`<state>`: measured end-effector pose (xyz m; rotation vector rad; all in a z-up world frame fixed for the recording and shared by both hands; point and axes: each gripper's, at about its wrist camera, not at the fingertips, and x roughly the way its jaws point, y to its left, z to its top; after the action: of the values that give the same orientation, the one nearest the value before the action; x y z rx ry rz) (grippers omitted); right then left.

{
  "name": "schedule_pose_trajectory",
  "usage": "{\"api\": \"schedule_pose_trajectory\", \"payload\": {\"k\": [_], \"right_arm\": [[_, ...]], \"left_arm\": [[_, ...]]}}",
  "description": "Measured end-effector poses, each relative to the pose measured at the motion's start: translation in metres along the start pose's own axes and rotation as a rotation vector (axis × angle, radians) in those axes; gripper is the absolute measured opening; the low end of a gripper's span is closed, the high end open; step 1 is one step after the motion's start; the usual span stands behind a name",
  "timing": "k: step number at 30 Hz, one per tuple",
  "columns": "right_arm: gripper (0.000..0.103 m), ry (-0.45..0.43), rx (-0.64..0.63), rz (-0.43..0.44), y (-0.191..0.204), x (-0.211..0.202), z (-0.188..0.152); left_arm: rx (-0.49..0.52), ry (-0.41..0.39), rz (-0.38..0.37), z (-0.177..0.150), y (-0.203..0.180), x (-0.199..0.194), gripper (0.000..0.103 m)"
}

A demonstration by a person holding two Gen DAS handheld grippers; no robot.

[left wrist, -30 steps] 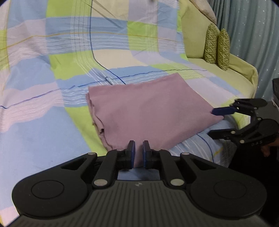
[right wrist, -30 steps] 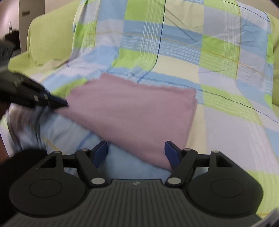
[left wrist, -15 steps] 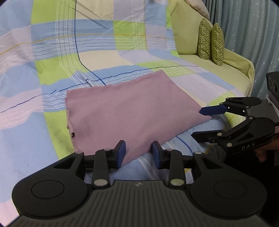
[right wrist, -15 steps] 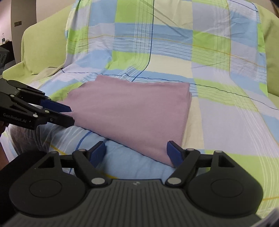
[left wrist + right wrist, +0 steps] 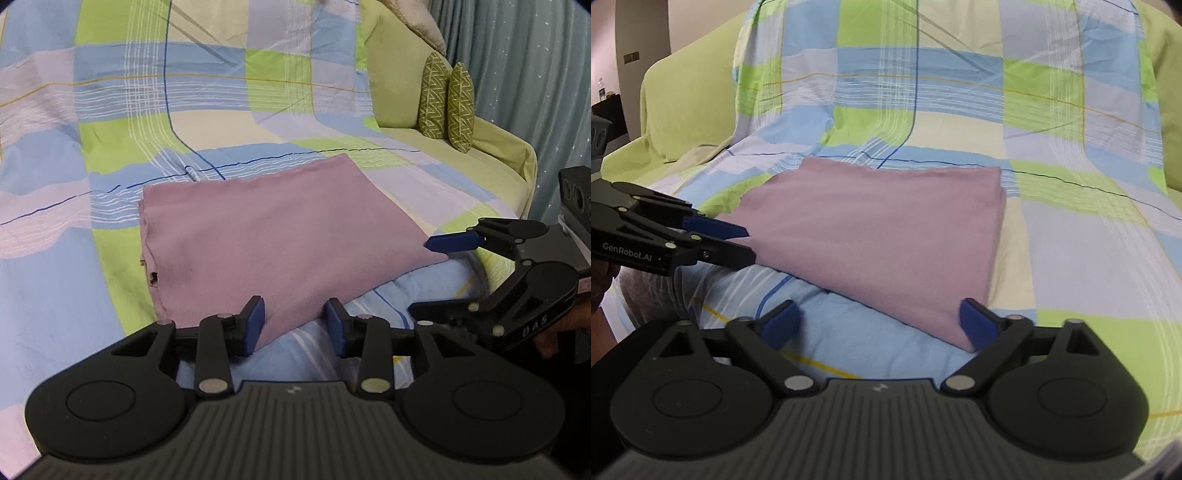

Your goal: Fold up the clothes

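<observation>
A folded mauve garment (image 5: 273,236) lies flat as a rectangle on the checked sheet; it also shows in the right wrist view (image 5: 886,229). My left gripper (image 5: 295,325) is open and empty, its blue pads either side of the garment's near corner. My right gripper (image 5: 882,325) is open wide and empty at the garment's near edge. Each gripper shows in the other's view: the right gripper (image 5: 439,273) at the garment's right corner, the left gripper (image 5: 735,243) at its left corner.
A checked blue, green and lilac sheet (image 5: 110,155) covers a green sofa (image 5: 491,151). Two patterned green cushions (image 5: 447,107) stand at its right end, before a grey curtain (image 5: 535,74). A dark box (image 5: 576,195) stands at the far right.
My left gripper was shut on the garment's near edge; it has opened, let go and drawn back. The right gripper stayed open and drew back a little. The garment lies flatter.
</observation>
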<state>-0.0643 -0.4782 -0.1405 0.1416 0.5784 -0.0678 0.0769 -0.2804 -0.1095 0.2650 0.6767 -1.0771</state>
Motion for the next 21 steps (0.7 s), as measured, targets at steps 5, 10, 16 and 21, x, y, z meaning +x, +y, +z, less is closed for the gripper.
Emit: {"api": "schedule_pose_trajectory", "payload": {"k": [5, 10, 16, 21], "right_arm": [[0.102, -0.054, 0.060, 0.005, -0.002, -0.003, -0.005], [0.101, -0.087, 0.100, 0.028, -0.008, -0.009, -0.009], [0.102, -0.116, 0.257, 0.120, -0.032, -0.015, -0.012], [0.102, -0.099, 0.273, 0.126, -0.035, -0.014, -0.009]], "left_arm": [[0.046, -0.016, -0.030, -0.003, -0.007, 0.001, 0.071], [0.123, -0.017, -0.006, -0.002, -0.014, -0.007, 0.083], [0.188, 0.010, 0.052, -0.001, 0.002, -0.022, 0.095], [0.232, 0.006, 0.070, 0.001, 0.008, -0.031, 0.097]]}}
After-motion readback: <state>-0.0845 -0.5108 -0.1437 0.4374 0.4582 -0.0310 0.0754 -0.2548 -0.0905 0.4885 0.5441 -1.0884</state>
